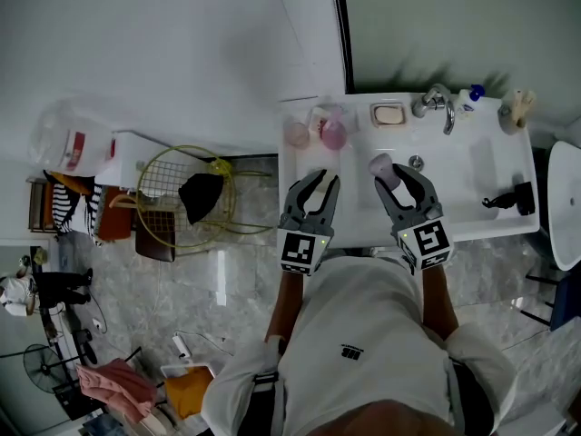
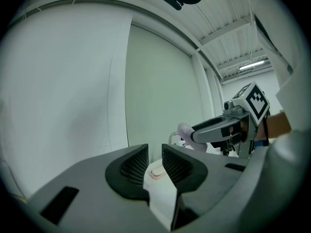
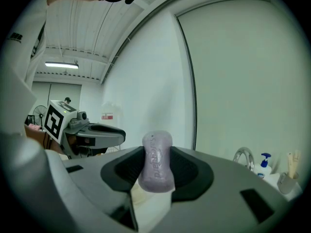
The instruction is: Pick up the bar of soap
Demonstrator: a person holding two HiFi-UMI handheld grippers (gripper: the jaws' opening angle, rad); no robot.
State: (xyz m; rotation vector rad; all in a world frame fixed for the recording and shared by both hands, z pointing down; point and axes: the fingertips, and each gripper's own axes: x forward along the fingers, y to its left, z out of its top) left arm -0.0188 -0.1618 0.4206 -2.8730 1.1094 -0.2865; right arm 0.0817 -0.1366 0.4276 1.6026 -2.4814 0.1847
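A purple bar of soap stands on edge between the jaws of my right gripper, held above the white sink. In the right gripper view the soap fills the gap, and both pads press its sides. My left gripper hovers over the sink's left counter, open by a narrow gap with nothing in it. In the left gripper view a soap dish with a peach bar shows through that gap. The right gripper's finger carries the purple soap off to the right.
A soap dish with a peach bar, a tap, a blue-capped bottle and two pink cups line the sink's back edge. A black object lies at the right. A wire basket stands on the floor to the left.
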